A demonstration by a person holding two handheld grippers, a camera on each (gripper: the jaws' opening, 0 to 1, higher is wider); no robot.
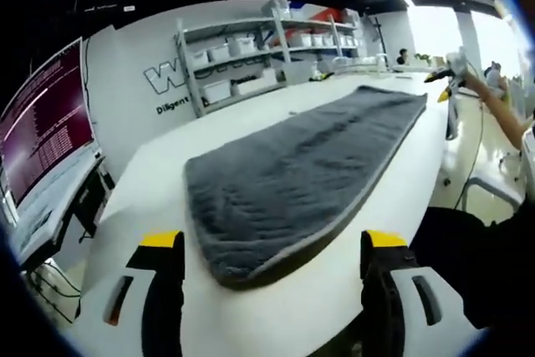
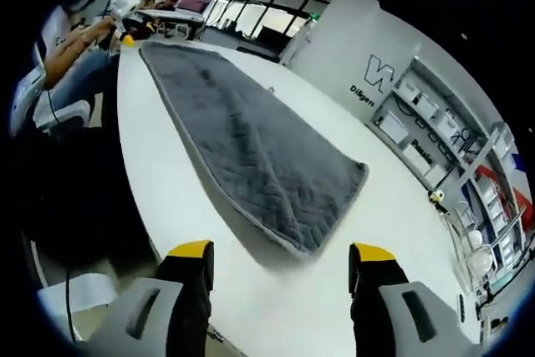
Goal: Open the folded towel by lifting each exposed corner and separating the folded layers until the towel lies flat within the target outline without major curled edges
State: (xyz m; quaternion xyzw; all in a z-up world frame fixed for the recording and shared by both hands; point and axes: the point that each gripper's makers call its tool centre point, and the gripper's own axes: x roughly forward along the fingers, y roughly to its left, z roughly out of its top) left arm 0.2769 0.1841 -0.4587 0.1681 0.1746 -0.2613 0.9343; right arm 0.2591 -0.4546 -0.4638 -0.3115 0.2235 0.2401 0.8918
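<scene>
A long grey towel (image 1: 305, 177) lies stretched out on the white bench (image 1: 251, 307), its quilted face up and a paler border running round the edge. From the left tongs (image 1: 272, 244) the towel's near rounded end sits just ahead of the two yellow-tipped jaws, centred between them, and the cloth runs away up and to the right toward the far end of the bench. The left tongs stand wide apart and hold nothing, both tips clear of the cloth. From the other end, the right tongs (image 2: 280, 250) look back along the same towel (image 2: 251, 148); its near corner lies just beyond the gap between the jaws, slightly toward the right jaw, with a dark shadow under the border. These tongs are also spread wide with nothing between them. At the far end of the right gripper view a person's arm (image 2: 71, 39) reaches over the bench (image 2: 159, 156) edge. Shelving with white bins (image 1: 242, 60) stands against the wall beyond the bench, and a monitor (image 1: 46, 135) glows off to the left of the left tongs.
</scene>
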